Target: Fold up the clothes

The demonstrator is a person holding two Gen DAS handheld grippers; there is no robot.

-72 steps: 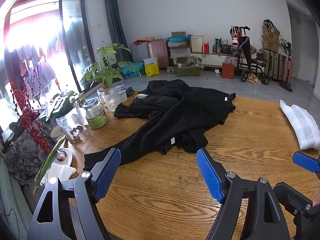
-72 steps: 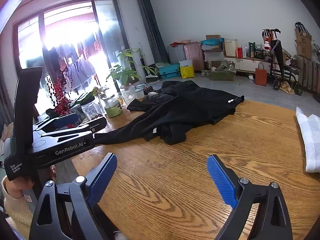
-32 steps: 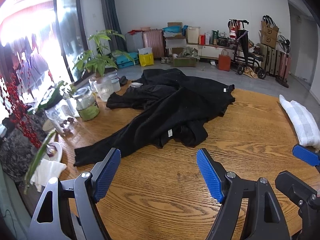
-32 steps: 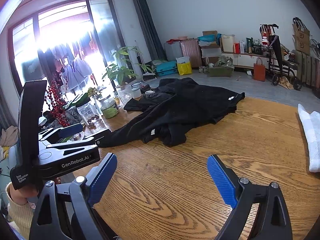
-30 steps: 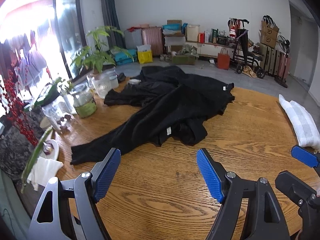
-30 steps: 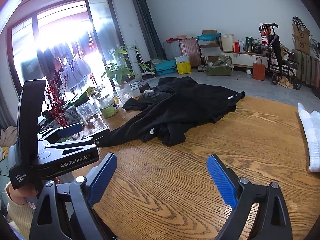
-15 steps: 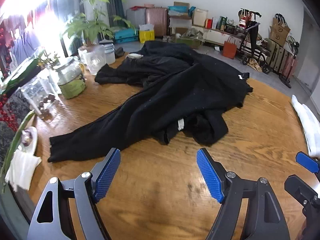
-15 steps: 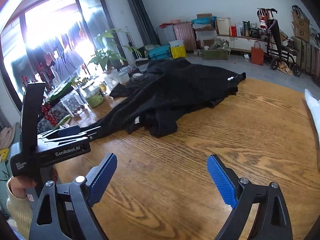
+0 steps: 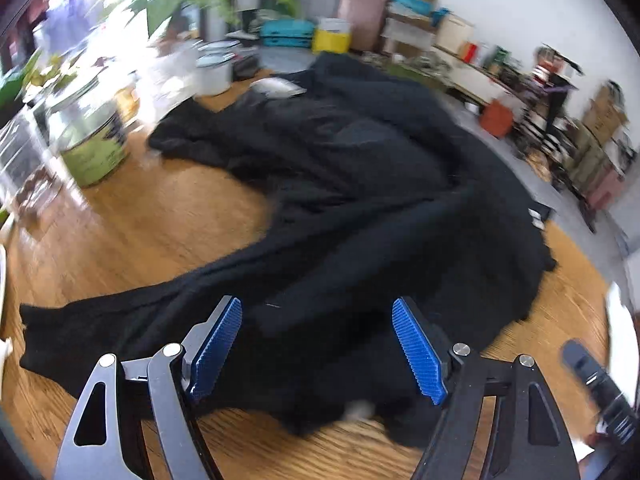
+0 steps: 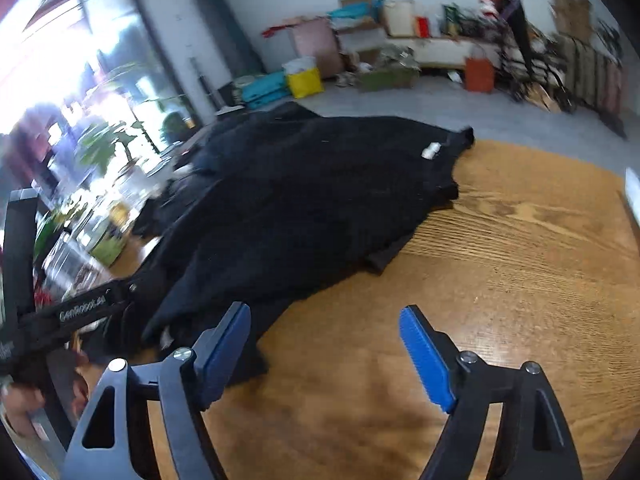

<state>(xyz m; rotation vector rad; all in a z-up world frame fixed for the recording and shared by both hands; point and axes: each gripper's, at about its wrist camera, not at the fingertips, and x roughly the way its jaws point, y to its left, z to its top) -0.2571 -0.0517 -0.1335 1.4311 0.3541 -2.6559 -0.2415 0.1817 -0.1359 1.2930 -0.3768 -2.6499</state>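
— Where's the garment?
— The black garment [image 9: 360, 200] sprawls across the wooden table [image 10: 520, 260], bare wood on the right.
— Grippers?
— Left gripper [image 9: 316, 344] gapes over its near edge; right gripper [image 10: 326, 354], jaws just narrowing, stands apart — nothing clamped.

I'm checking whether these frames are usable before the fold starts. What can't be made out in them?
- Black garment: what kind it is, in both views; crumpled over itself.
- White tag: print too small, right wrist view.
- Green-labelled jar: label smeared by motion blur, left wrist view.
- Right tongs: cut off by the left wrist view's edge.
- White cloth: cut off by the right wrist view's edge.
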